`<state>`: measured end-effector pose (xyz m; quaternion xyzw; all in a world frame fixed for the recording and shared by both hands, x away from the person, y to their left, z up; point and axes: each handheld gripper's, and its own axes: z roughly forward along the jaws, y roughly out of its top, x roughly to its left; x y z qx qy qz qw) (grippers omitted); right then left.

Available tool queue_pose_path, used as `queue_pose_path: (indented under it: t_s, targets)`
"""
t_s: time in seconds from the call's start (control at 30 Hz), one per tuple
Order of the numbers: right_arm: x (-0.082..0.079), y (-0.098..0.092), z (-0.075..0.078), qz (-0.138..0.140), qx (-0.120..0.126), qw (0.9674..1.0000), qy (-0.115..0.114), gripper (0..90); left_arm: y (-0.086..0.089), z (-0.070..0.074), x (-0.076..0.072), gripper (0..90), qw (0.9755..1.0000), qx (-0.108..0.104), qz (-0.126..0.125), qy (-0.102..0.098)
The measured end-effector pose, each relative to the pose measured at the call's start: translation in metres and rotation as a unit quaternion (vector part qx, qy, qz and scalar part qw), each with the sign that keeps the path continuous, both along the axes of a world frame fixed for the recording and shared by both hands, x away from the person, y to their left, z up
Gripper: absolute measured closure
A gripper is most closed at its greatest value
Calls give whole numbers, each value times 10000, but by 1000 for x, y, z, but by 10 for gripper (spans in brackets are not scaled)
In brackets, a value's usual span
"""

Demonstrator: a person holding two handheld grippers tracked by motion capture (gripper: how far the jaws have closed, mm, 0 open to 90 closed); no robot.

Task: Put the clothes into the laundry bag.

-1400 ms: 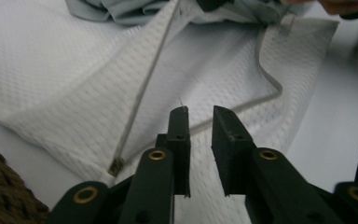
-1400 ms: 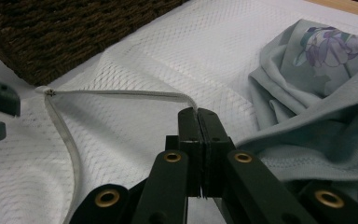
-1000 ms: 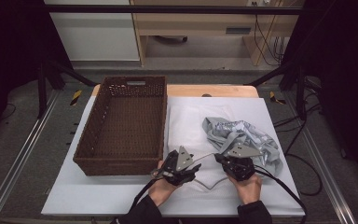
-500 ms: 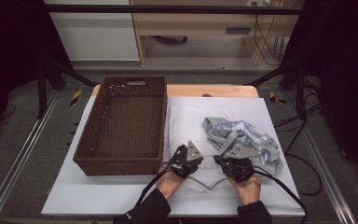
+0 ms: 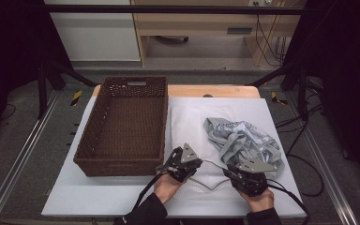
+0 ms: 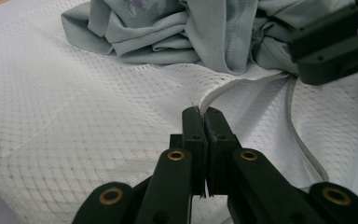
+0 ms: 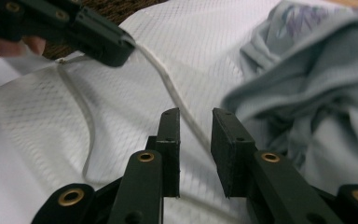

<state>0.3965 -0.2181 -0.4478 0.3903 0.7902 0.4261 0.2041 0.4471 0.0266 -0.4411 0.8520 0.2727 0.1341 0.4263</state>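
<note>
The white mesh laundry bag (image 5: 192,124) lies flat at centre frame in the high view, right of the wicker basket (image 5: 122,126), with a crumpled grey garment (image 5: 241,140) on its right half. Compared with a second ago, the left gripper (image 6: 200,114) has clamped onto the bag's corded hem (image 6: 223,91), while the right gripper (image 7: 195,119) has just been opening, nothing between its jaws. Likely the left now anchors the bag mouth while the right regrasps.
</note>
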Motion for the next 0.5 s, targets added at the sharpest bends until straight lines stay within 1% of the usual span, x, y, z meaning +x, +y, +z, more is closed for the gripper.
queue_pose_path:
  t_s: [0.03,0.07,0.17,0.23,0.27,0.3,0.33,0.43,0.47,0.5]
  targets:
    - [-3,-1,-2,-49,-31,10000,71,720,0,0,0,879,10000,-20,-1,32]
    - [-7,-3,-5,-75,-113,9999,88,716,1,-1,0,879,10000,-42,-9,53]
    - [-13,-9,-15,-97,-32,9995,296,721,2,-2,-3,878,10000,-66,-26,48]
    - [-16,-11,-22,-158,-67,9991,387,726,3,-3,-4,878,9999,-106,-23,56]
    - [-17,-13,-26,-165,-21,9986,500,731,4,-4,-5,877,9999,-115,-18,37]
    - [-17,-13,-29,-172,5,9984,541,737,4,-4,-6,878,9999,-121,-11,28]
    - [-17,-13,-33,-153,-38,9982,582,738,5,-5,-6,877,9999,-141,-6,36]
    - [-18,-11,-38,-141,-163,9977,636,742,6,-8,-8,877,9998,-206,-19,48]
    - [-18,-11,-39,-135,-192,9980,587,743,6,-8,-8,877,9999,-170,-19,24]
    - [-18,-10,-38,-161,-186,9979,607,743,6,-8,-9,877,9999,-144,-22,3]
